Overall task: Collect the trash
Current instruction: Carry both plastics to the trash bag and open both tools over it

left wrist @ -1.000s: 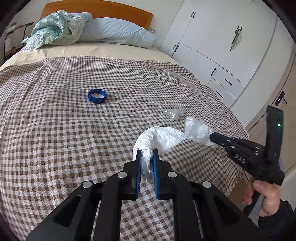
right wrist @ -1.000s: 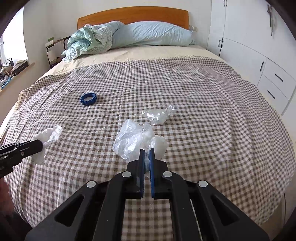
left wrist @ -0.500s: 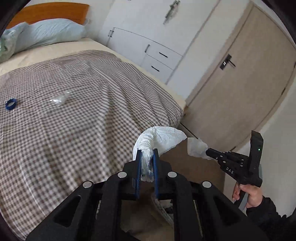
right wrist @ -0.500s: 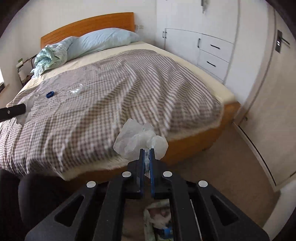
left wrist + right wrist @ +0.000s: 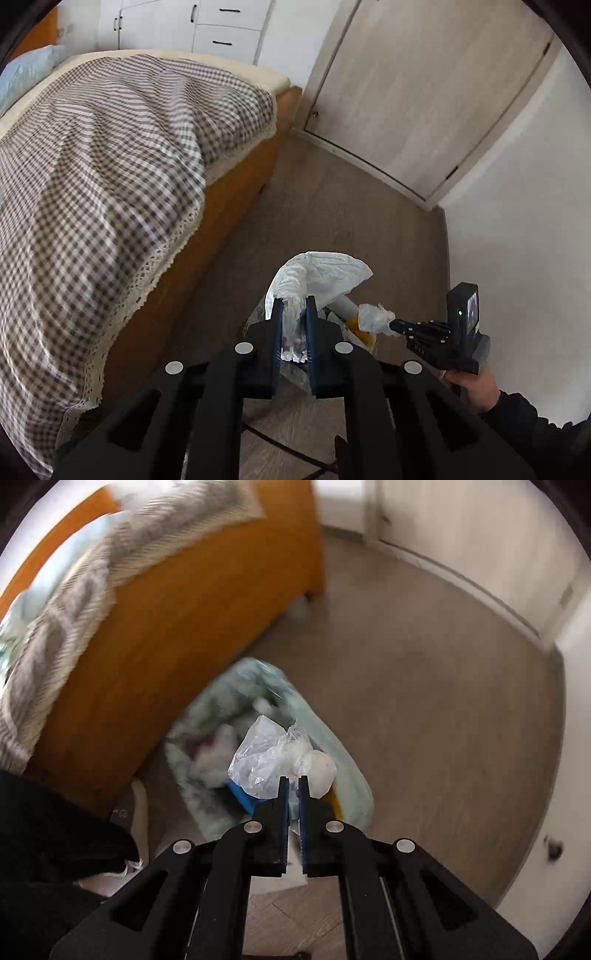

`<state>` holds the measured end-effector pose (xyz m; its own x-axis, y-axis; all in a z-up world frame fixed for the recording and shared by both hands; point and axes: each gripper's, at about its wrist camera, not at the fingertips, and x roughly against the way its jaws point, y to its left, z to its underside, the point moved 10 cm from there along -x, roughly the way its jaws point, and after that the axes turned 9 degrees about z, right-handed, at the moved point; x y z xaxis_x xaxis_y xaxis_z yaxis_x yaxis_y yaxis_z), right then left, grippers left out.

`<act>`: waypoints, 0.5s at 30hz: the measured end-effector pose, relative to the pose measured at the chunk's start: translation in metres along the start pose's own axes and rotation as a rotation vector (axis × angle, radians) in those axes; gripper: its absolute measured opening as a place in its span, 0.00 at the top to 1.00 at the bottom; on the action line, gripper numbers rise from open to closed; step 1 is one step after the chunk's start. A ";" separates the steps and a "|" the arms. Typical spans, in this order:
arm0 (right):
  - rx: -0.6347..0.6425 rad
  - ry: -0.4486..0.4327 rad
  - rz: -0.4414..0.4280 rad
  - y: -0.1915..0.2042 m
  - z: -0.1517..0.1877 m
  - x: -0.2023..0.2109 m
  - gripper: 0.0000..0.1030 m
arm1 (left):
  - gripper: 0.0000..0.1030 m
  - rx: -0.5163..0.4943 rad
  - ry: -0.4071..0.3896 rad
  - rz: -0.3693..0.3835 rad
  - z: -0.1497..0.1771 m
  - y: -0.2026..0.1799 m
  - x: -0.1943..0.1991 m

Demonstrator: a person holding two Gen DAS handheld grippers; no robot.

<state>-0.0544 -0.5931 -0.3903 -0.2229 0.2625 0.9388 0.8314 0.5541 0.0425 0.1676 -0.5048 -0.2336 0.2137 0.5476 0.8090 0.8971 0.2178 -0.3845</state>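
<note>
Two tongs point(image 5: 294, 317) point(image 5: 292, 797), each on crumpled plastic, no legible writing anywhere.

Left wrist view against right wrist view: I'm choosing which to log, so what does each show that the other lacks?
Only the left wrist: the left hand-held gripper shut on white crumpled paper, and the wardrobe drawers. Only the right wrist: the open trash bag's contents on the floor. Both: the right hand-held gripper shut on clear plastic wrap, and the bed's wooden frame.

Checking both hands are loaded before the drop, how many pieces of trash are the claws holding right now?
2: a white crumpled tissue in the left claw, a clear plastic wrapper in the right claw. Neither has been released.
</note>
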 end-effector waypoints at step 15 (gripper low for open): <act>-0.236 0.304 -0.293 0.026 0.044 -0.128 0.95 | 0.91 -0.087 0.153 0.002 0.018 -0.043 -0.064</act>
<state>-0.0268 -0.5778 -0.5248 -0.3354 -0.1406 0.9315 0.8562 0.3669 0.3637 0.1083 -0.5344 -0.2769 0.2659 0.4172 0.8691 0.9253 0.1426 -0.3515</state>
